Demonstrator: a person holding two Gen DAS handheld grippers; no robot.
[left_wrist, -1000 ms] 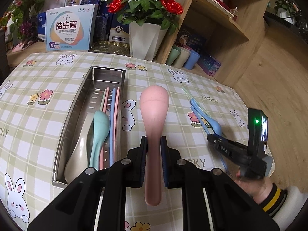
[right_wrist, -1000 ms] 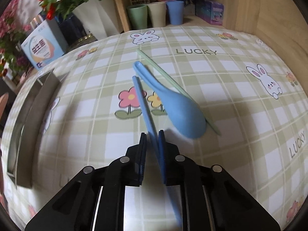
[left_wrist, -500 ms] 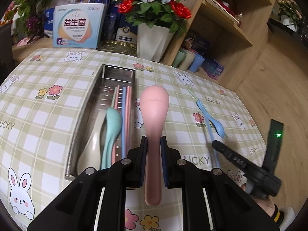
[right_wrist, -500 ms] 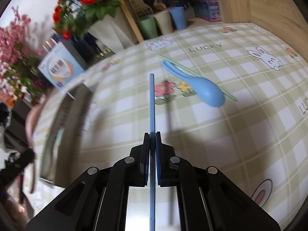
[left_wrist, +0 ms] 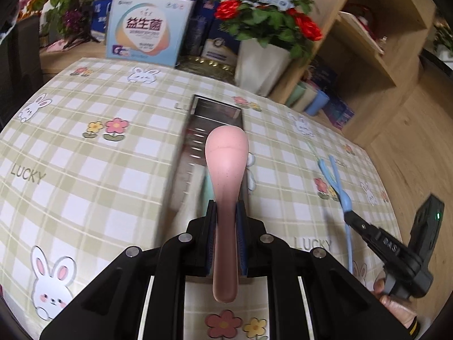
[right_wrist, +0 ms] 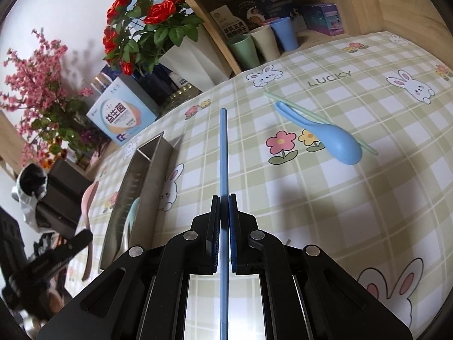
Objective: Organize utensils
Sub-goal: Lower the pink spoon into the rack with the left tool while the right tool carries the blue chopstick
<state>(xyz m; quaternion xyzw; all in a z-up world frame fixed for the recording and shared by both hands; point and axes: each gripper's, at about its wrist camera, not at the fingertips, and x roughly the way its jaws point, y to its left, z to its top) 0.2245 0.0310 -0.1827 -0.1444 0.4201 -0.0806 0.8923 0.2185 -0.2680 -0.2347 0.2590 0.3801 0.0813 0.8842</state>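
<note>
My left gripper point(left_wrist: 226, 209) is shut on a pink spoon point(left_wrist: 226, 164), held above the steel utensil tray point(left_wrist: 198, 141), which is blurred and mostly hidden behind the spoon. My right gripper point(right_wrist: 224, 204) is shut on a blue chopstick point(right_wrist: 223, 153), lifted off the table and pointing forward. It also shows in the left wrist view point(left_wrist: 349, 218) at the right, with the chopstick point(left_wrist: 338, 181). A blue spoon point(right_wrist: 334, 138) lies across a green chopstick point(right_wrist: 311, 116) on the checked tablecloth. The tray point(right_wrist: 147, 167) sits left of the blue chopstick, with a teal spoon point(right_wrist: 134, 212) inside.
A white pot of red roses point(left_wrist: 263, 59) and a blue-white box point(left_wrist: 144, 34) stand behind the tray. Three cups point(right_wrist: 263, 42) sit on a low wooden shelf at the table's far edge. The left gripper with the pink spoon point(right_wrist: 87, 198) appears at the left in the right wrist view.
My left gripper has moved left over the tray with the pink spoon. My right gripper has closed on the blue chopstick, lifted it off the table and turned toward the tray.
</note>
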